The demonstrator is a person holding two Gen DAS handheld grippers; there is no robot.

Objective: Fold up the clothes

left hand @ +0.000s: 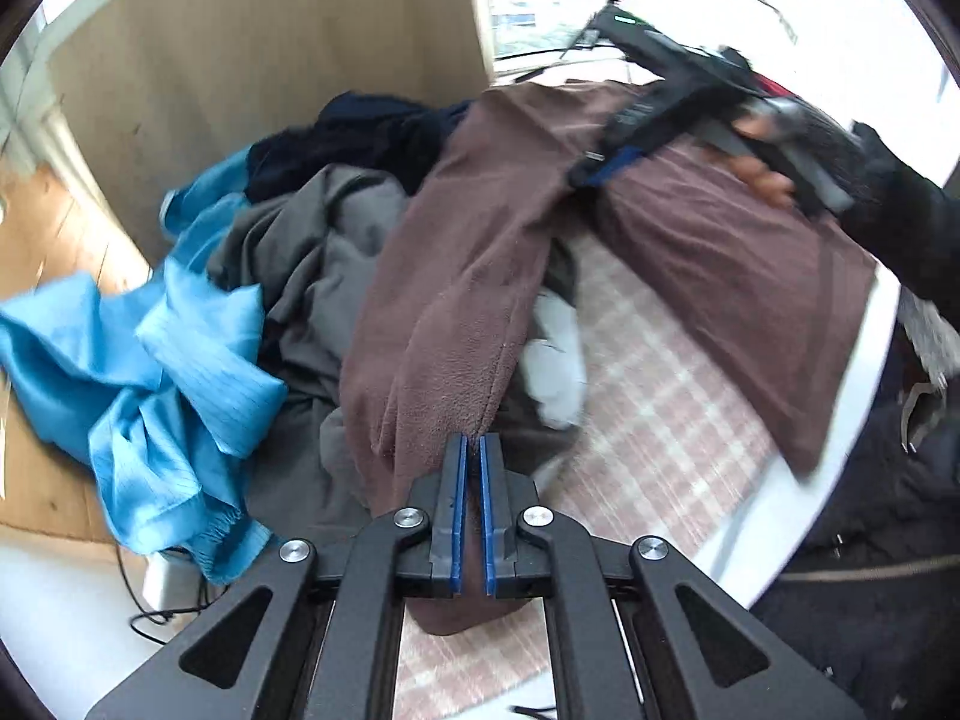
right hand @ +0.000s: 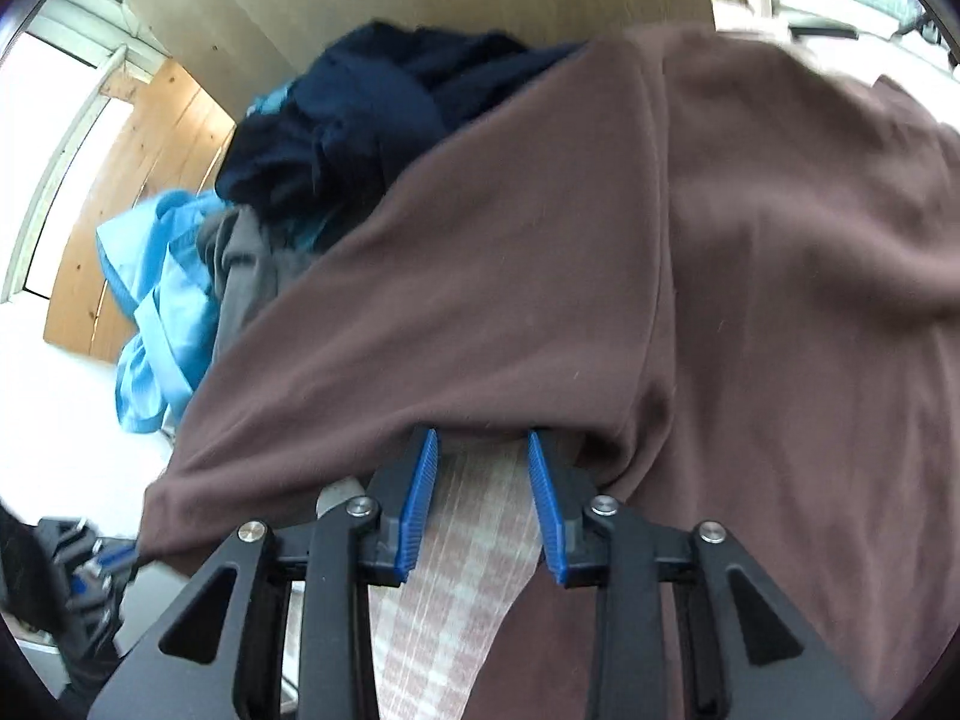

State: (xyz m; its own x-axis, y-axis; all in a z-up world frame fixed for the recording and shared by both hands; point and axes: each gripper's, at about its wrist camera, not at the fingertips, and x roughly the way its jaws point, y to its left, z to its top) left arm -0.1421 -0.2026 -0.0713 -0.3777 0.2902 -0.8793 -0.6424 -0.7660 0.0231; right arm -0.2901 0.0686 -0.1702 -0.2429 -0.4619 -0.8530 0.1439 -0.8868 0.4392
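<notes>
A brown fleece garment [left hand: 456,276] lies stretched over the pink plaid table cover [left hand: 648,414]. My left gripper [left hand: 473,450] is shut on one end of it, cloth pinched between the blue pads. In the left wrist view my right gripper [left hand: 591,171] sits at the garment's far part, held by a hand. In the right wrist view the brown garment [right hand: 600,276] fills the frame and drapes over the fingertips of my right gripper [right hand: 482,441]. Its jaws stand apart with plaid cover showing between them. My left gripper [right hand: 114,558] shows at the lower left, holding the garment's corner.
A pile of clothes sits to the left: a bright blue satin piece [left hand: 162,372], a grey garment [left hand: 318,264] and a dark navy one [left hand: 360,138]. A wooden panel [left hand: 252,60] stands behind. The white table edge [left hand: 840,456] curves at the right. A window lies beyond.
</notes>
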